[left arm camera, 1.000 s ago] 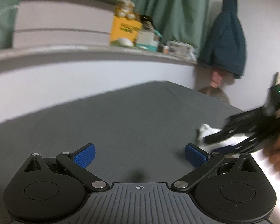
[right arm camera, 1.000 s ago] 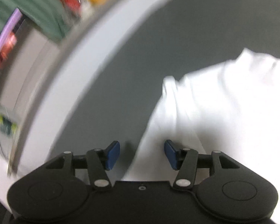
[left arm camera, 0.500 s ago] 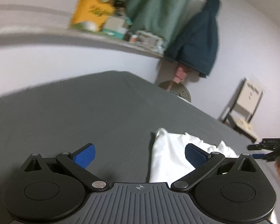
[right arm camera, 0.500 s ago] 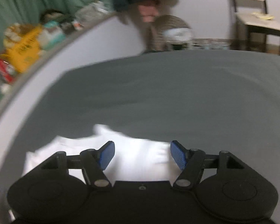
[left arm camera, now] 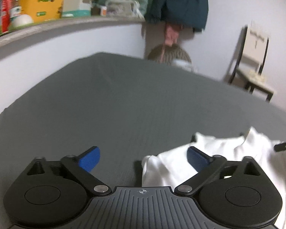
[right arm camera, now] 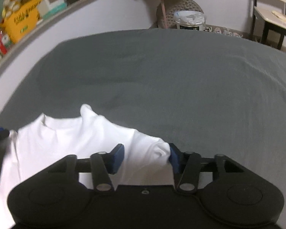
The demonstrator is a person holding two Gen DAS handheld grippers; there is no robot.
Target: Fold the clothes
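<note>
Lying crosswise, white shirt (right arm camera: 70, 139) (collar away); right jaws closing around it, left jaws closing, empty.

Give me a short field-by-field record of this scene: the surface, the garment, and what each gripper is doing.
surface: grey bed sheet
garment: white shirt, rumpled, not yet folded
left gripper: jaws wide but closing, shirt's edge between them, pads not pressing
right gripper: jaws closing, a bunched shirt corner between them, far pad touching cloth
background: cluttered shelf, chair
</note>
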